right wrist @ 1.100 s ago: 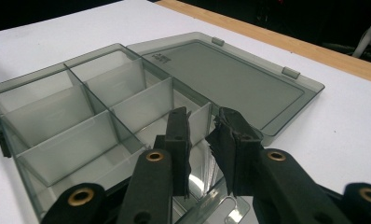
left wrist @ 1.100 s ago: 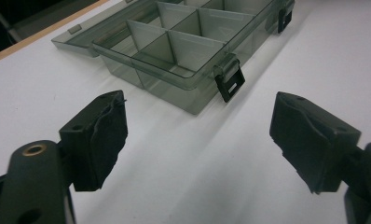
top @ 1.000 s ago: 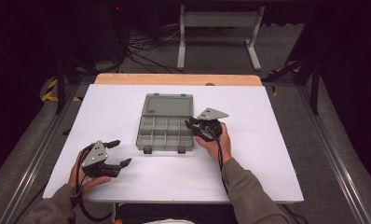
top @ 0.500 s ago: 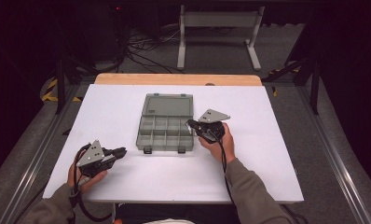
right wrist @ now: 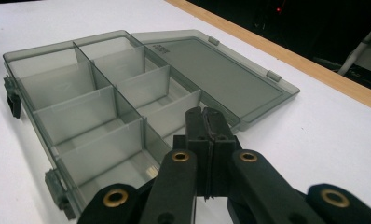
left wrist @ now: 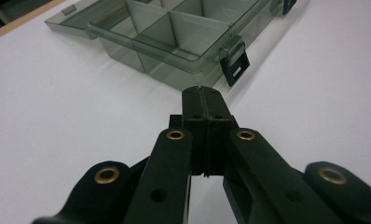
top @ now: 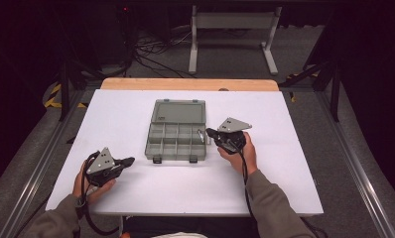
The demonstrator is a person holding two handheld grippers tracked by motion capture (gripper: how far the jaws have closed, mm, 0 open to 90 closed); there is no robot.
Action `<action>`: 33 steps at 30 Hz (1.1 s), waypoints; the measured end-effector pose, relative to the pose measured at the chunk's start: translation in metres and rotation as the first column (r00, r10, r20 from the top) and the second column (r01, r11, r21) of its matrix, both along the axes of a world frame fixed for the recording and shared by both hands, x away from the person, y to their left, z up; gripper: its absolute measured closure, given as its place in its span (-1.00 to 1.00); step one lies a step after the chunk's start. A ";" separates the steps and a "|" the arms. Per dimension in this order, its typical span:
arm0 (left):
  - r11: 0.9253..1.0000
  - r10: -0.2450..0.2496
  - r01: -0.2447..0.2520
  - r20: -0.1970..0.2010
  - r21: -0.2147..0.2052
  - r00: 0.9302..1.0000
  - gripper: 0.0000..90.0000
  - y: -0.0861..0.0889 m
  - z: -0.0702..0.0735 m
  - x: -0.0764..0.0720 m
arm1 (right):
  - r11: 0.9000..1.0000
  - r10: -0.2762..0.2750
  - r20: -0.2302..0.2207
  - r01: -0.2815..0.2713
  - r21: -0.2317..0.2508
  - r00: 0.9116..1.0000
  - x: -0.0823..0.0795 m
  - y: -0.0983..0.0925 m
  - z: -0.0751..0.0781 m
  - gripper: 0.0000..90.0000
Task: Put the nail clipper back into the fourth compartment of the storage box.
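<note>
A smoky grey plastic organizer box [top: 175,141] lies open at the middle of the white table, its compartments empty and its lid [top: 179,111] folded flat toward the far side. My right gripper [top: 209,132] is shut, its tip at the box's right edge; in the right gripper view the closed jaws [right wrist: 203,114] point over the box [right wrist: 95,112] and lid [right wrist: 221,70]. My left gripper [top: 130,160] rests near the table's front left, shut with nothing in it. In the left gripper view its tip [left wrist: 202,93] points at the box [left wrist: 174,37], short of a black latch [left wrist: 234,65].
The white table top [top: 295,163] ends in a wooden strip [top: 185,84] at the far edge. Beyond it are a dark floor, cables and a metal stand [top: 230,29]. A second black latch [right wrist: 58,189] sits on the box's front wall.
The left gripper's jaws have gone from open to shut. The right gripper has drawn back slightly from over the box to its right edge.
</note>
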State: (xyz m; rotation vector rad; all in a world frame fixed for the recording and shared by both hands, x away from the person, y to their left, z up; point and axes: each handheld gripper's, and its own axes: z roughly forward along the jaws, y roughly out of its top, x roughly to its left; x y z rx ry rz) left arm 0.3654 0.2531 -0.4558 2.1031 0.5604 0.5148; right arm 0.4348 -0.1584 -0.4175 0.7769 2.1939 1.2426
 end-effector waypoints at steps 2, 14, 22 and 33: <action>1.000 -0.005 0.005 -0.010 0.001 1.000 0.99 -0.001 -0.001 0.000 | 1.000 -0.003 0.002 0.003 -0.007 1.000 -0.003 -0.004 0.000 1.00; 0.999 0.010 -0.009 -0.025 0.045 1.000 0.99 -0.004 -0.004 0.006 | 0.998 0.008 0.026 -0.006 -0.063 1.000 -0.021 -0.015 0.001 1.00; 0.997 0.023 -0.019 -0.049 0.073 0.999 0.99 -0.010 -0.006 0.023 | 0.999 -0.007 0.002 0.007 -0.044 1.000 -0.013 -0.023 -0.001 1.00; 0.996 0.010 -0.005 -0.047 0.089 0.999 0.99 -0.016 0.001 0.040 | 0.999 -0.015 -0.008 0.014 -0.051 1.000 -0.003 -0.021 0.001 1.00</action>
